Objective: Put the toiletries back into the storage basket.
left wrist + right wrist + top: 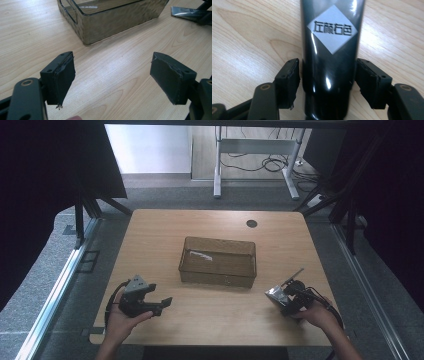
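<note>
A translucent brown bin [218, 261] is seen at the middle of the wooden table [150, 235], and everything else is placed from it. The left gripper [159, 305] is held by the left hand [122, 317] to the near left of the bin, well apart from it; in the left gripper view its jaws are spread wide, with bare wood between the pads [65, 78] and nothing touched. The bin's near corner [86, 30] is seen ahead of them. The right gripper [278, 296] is held by the right hand [317, 312] to the near right of the bin. A glossy black tube [331, 57] with a grey diamond label [332, 29] is clasped between its jaws, both pads pressed against the tube's sides. The tube's flat end [275, 294] is pointed towards the bin, just short of its near wall.
</note>
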A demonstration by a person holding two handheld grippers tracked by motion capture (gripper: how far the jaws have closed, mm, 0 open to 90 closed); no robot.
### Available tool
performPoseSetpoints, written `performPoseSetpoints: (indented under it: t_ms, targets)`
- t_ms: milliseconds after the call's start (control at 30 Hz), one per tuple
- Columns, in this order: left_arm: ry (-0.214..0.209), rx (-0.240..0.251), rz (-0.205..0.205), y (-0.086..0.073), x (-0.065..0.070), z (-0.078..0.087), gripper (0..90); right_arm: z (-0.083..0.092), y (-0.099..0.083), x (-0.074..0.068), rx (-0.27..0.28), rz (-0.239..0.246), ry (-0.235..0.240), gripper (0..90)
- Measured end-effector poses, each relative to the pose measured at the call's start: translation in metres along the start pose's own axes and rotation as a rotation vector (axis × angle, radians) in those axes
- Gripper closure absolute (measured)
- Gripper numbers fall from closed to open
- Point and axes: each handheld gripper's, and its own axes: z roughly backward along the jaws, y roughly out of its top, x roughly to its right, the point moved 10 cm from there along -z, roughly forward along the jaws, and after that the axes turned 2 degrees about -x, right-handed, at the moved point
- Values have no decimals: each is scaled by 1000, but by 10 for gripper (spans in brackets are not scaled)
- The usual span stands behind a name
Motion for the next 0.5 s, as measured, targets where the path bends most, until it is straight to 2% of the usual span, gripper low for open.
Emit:
performPoseSetpoints:
  t_ms: [67,133,300,367,500]
  targets:
    - [1,0,1,0,-1,0,204,-2,1,-1,-7,0,-4,385]
    - [1,-1,2,0,-1,0,204,-1,2,1,-13,-3,-12,449]
    - [0,-2,1,0,0,0,204,0,1,0,-30,-3,-9,466]
    - [0,-2,0,0,0,0,204,1,1,1,-35,14,-20,471]
    - [3,-1,4,0,-2,0,204,11,5,2,2,23,6,476]
